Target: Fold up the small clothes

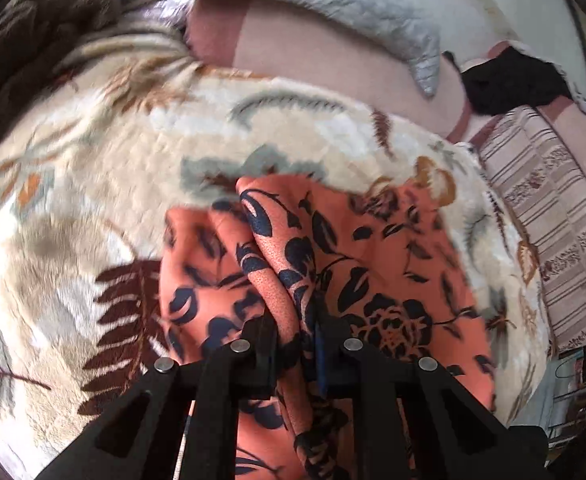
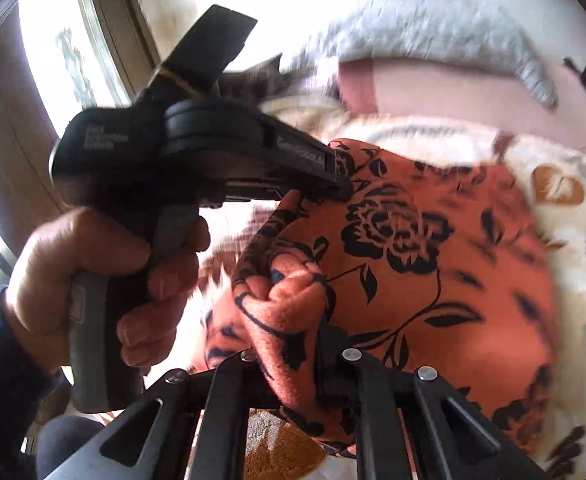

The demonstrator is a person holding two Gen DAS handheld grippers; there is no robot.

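A floral blanket (image 1: 93, 168) covers the bed; both grippers, left (image 1: 295, 320) and right (image 2: 293, 344), clamp bunched orange cloth (image 2: 433, 264); uneven pulling could skew the fold.

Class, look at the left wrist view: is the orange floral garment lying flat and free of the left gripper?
No: the left gripper is shut on a bunched fold of the orange floral garment.

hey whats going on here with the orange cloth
A person is folding an orange garment with a dark floral print on a cream leaf-patterned fleece blanket. The left gripper and the right gripper each have their jaws pinched shut on a bunched part of it, lifting the fabric mid-fold.
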